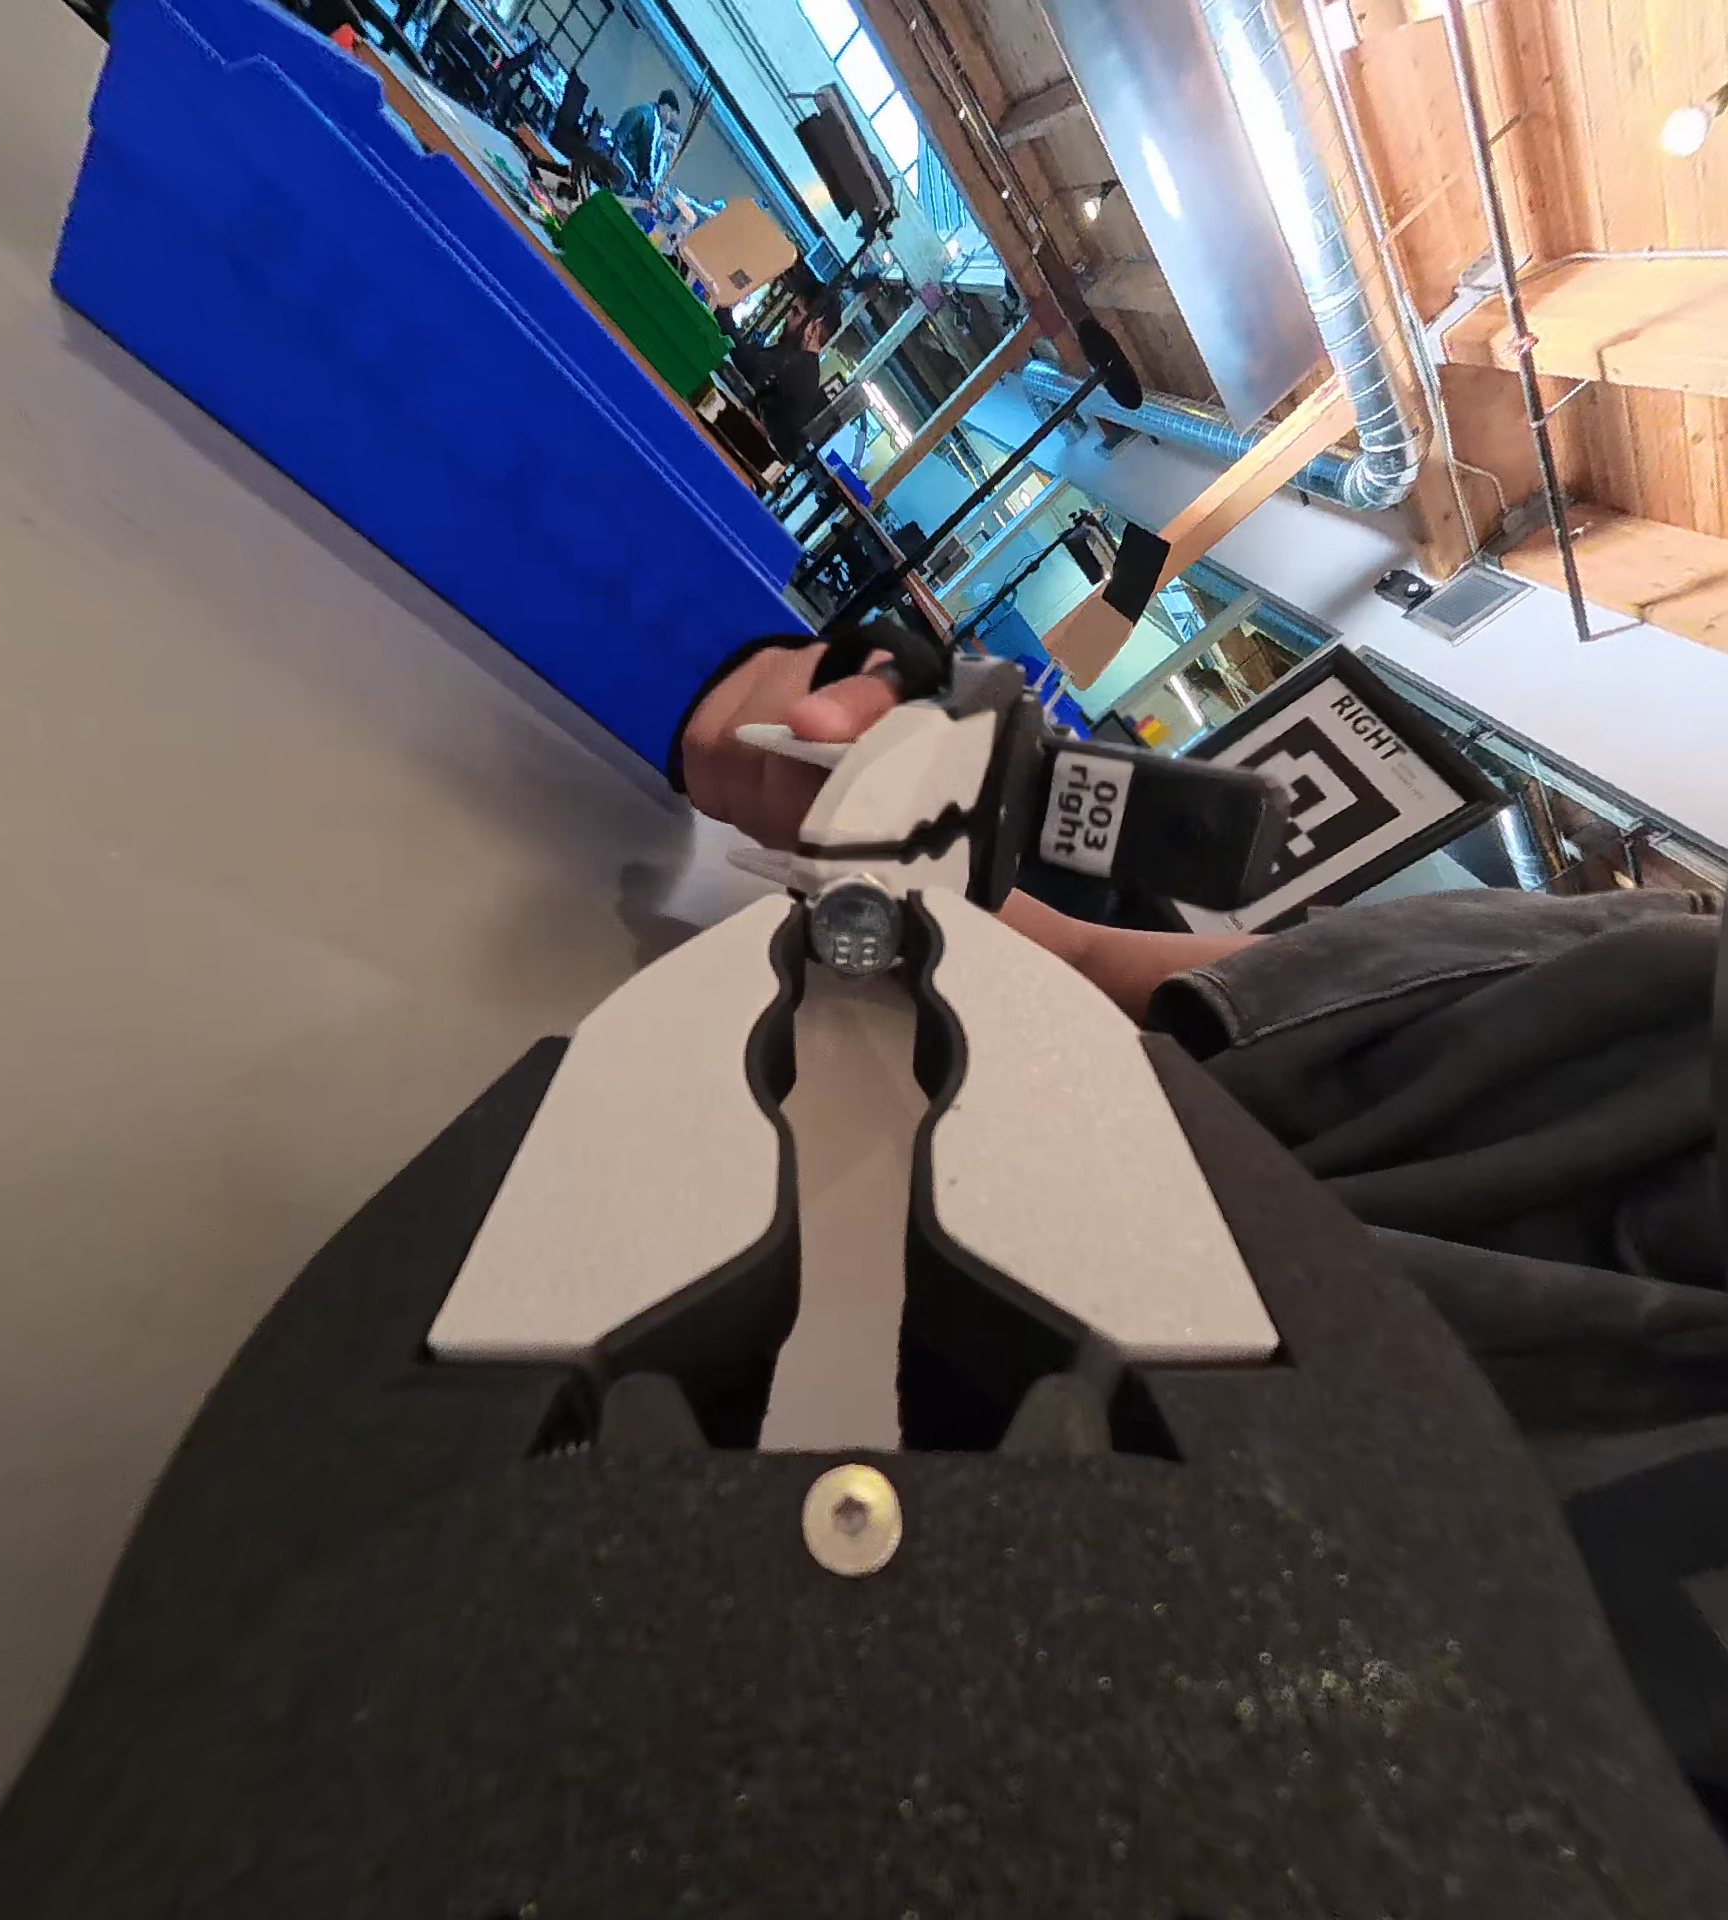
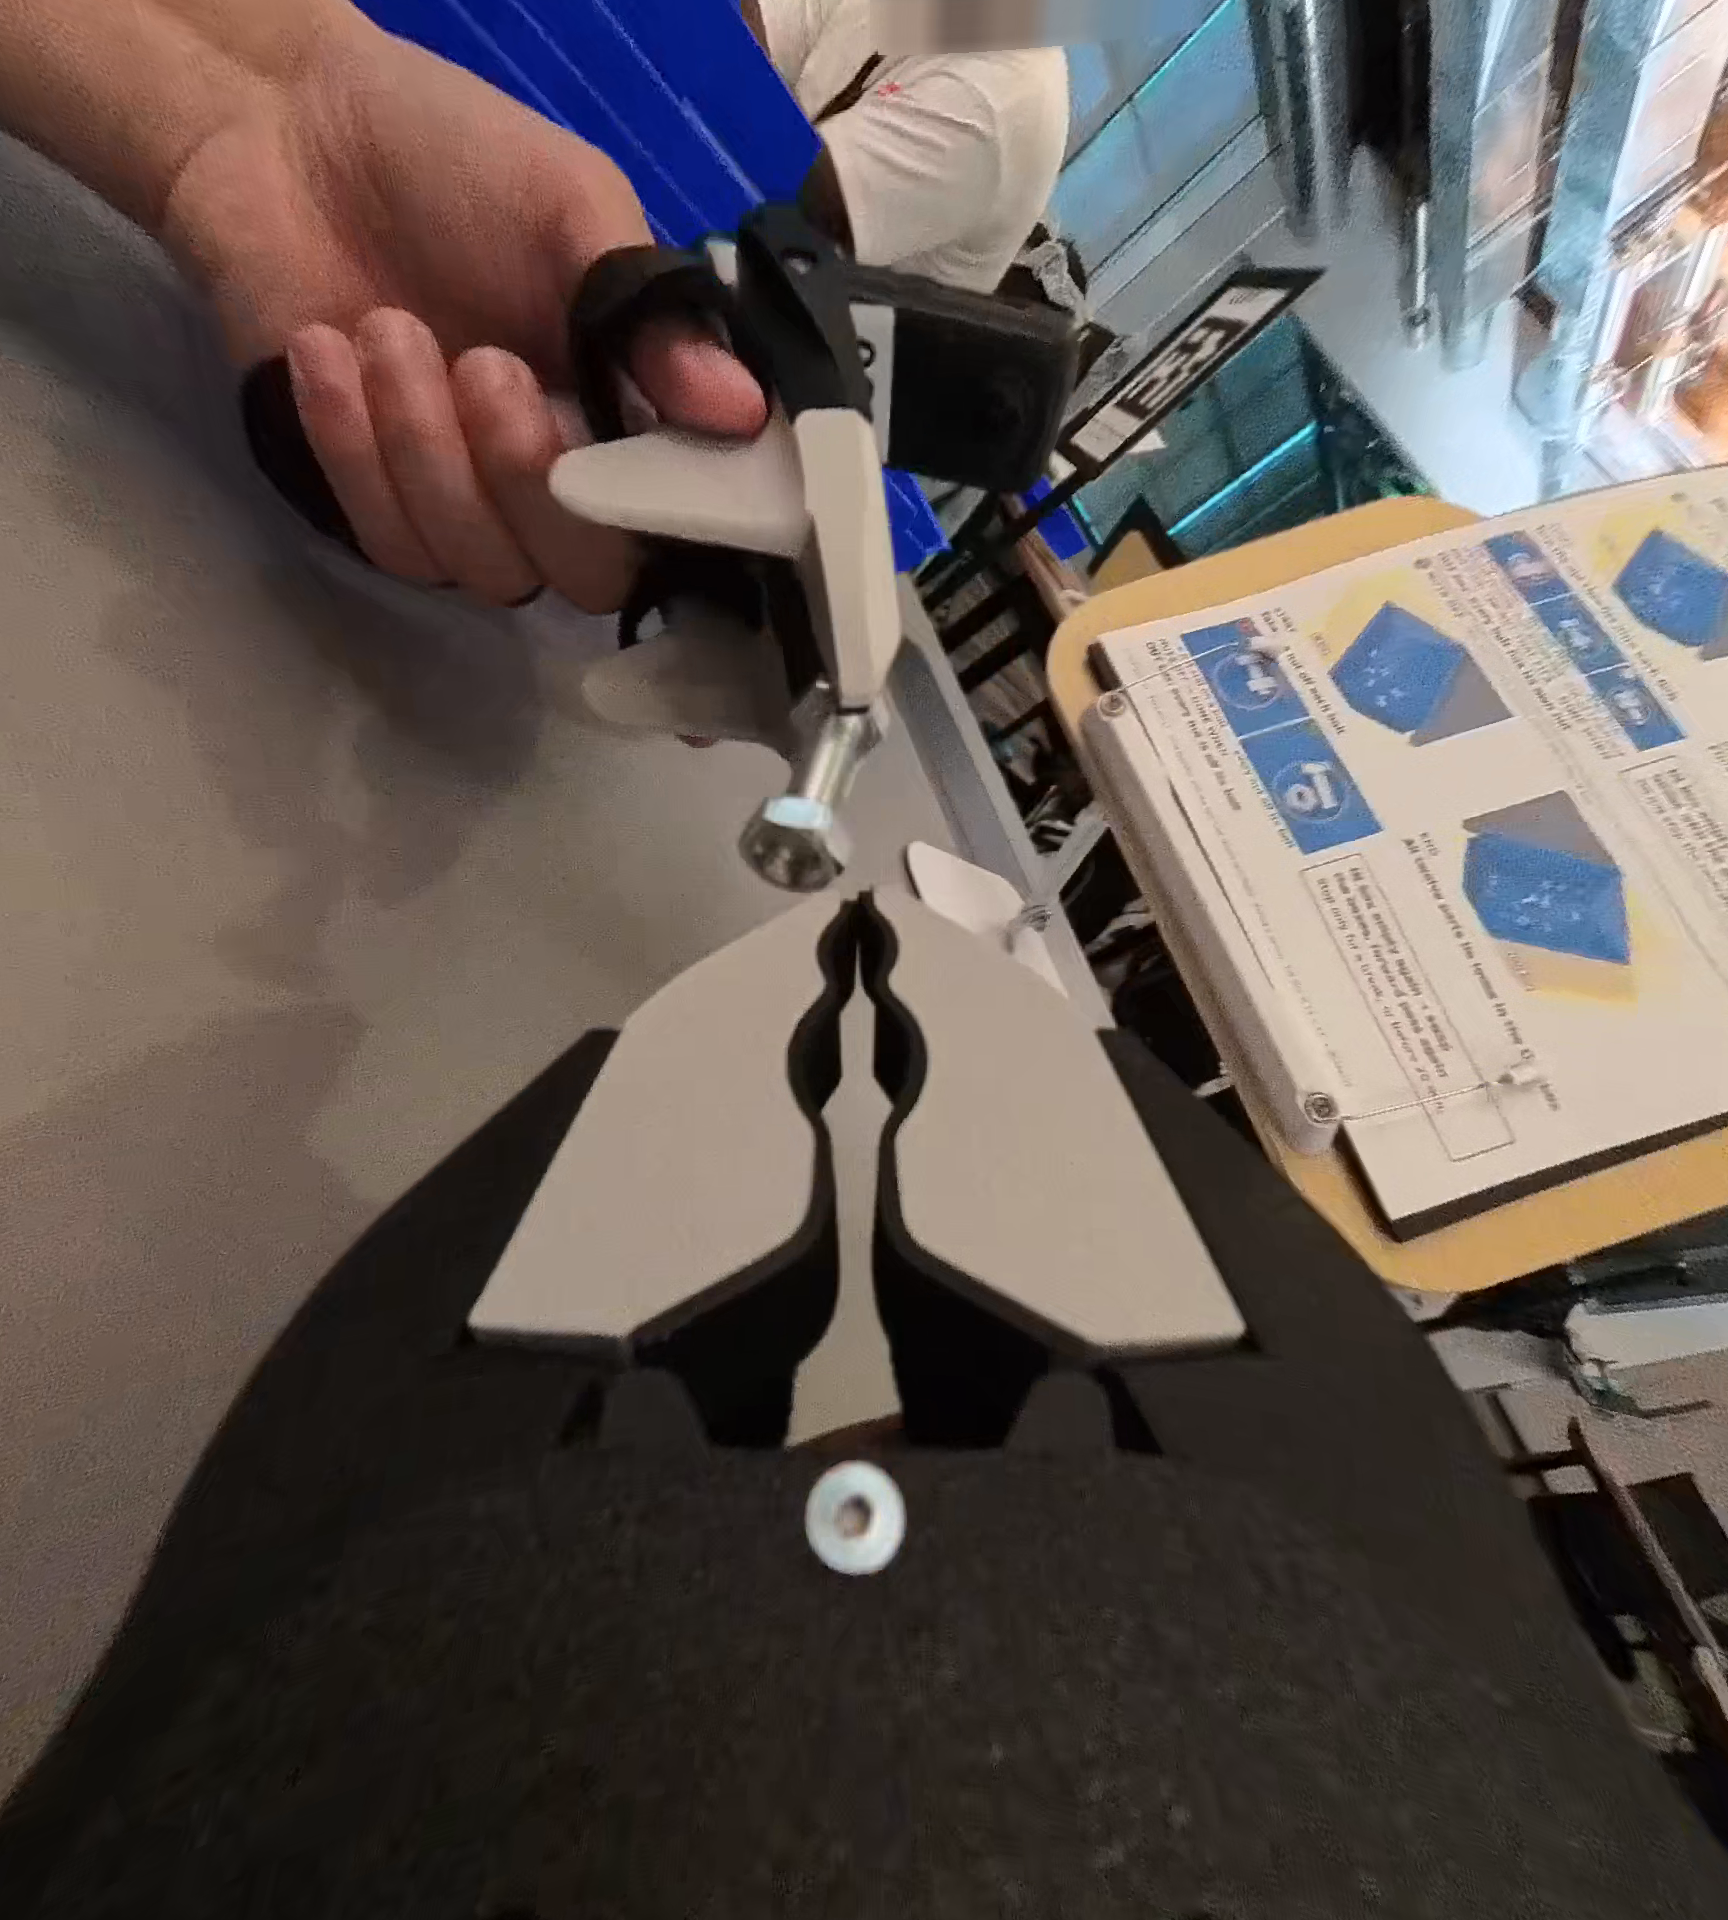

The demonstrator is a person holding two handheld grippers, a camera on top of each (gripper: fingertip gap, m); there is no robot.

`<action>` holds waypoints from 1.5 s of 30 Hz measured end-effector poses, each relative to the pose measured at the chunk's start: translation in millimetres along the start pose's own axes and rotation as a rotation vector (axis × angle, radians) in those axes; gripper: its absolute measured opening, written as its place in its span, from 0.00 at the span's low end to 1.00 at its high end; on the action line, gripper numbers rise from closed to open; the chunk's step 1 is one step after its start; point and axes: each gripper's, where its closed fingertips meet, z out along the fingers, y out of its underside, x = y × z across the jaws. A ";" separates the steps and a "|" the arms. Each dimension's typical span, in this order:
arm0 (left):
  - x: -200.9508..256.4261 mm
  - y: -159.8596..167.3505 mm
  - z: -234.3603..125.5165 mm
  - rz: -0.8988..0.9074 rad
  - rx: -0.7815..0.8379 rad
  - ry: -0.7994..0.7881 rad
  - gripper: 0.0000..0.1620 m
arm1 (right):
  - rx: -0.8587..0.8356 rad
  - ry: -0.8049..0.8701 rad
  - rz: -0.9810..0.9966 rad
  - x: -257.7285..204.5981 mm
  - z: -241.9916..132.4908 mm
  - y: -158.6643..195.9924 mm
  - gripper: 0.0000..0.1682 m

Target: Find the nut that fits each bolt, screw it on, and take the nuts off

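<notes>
My left gripper (image 1: 852, 925) is shut on a silver bolt (image 1: 849, 935), and the bolt's stamped head faces the camera between the pads. In the right wrist view the left gripper (image 2: 844, 707) holds the bolt (image 2: 829, 758) at one end. The shaft points toward me with what looks like a hex nut (image 2: 792, 847) on its free end. My right gripper (image 2: 860, 906) is shut, pads together with nothing between them, its tips just below and right of the nut and not touching it. The right gripper also shows shut in the left wrist view (image 1: 803, 854), just beyond the bolt.
A blue bin (image 1: 372, 364) stands on the grey table (image 1: 112, 935) behind the grippers. An instruction board (image 2: 1462, 831) on a tan stand lies to the right. A black-and-white marker board (image 1: 1359, 790) and a person's dark sleeve (image 1: 1462, 1039) are on the right. The grippers are tip to tip, or close to it.
</notes>
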 end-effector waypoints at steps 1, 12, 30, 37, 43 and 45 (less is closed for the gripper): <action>-1.7 1.8 0.9 0.009 0.001 -0.001 0.11 | -0.008 0.007 0.007 -1.0 0.8 1.8 0.00; 14.6 -23.5 -10.6 0.340 0.200 -0.032 0.11 | 0.244 -0.576 1.367 -3.4 -9.0 -27.1 0.26; 6.0 -10.4 2.9 0.458 0.111 -0.113 0.11 | 0.359 -0.700 1.778 2.7 8.0 -20.0 0.11; 12.1 -1.6 6.6 0.338 0.059 -0.010 0.11 | 0.153 -0.251 0.673 -2.9 4.1 -15.5 0.11; 3.1 6.7 10.4 0.266 0.002 -0.015 0.11 | -0.086 0.153 -0.310 0.5 3.9 -3.1 0.11; 3.7 9.2 11.8 0.247 -0.011 -0.001 0.11 | -0.146 0.298 -0.705 1.9 0.2 -5.7 0.11</action>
